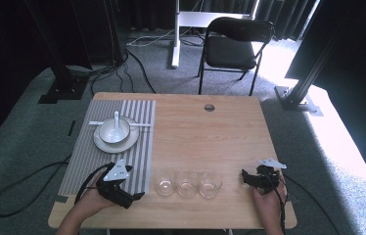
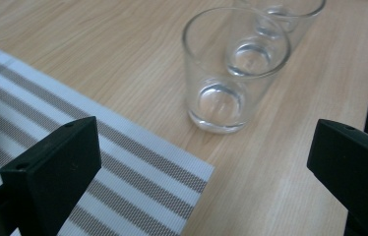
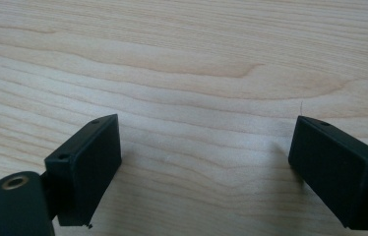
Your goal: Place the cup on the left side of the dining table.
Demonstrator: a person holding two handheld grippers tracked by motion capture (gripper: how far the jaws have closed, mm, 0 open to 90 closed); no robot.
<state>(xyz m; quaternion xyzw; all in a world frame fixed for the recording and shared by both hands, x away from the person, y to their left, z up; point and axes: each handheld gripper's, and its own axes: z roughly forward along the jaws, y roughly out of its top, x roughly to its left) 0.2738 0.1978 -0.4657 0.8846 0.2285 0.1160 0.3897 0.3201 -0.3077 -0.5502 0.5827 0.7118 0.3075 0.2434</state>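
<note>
Left gripper (image 1: pixel 134 195) rests near the table's front edge w/ jaws wide apart, empty, aimed at the nearest glass (image 2: pixel 235 69), prob. the next thing to take; three glasses stand in a row beside the striped mat (image 1: pixel 142 147); right gripper (image 1: pixel 246 176) also spread, empty, over bare table (image 3: pixel 182 59).

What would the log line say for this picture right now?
left gripper: open, empty, by placemat corner | right gripper: open, empty | three glasses: in a row between grippers | bowl: on plate
</note>
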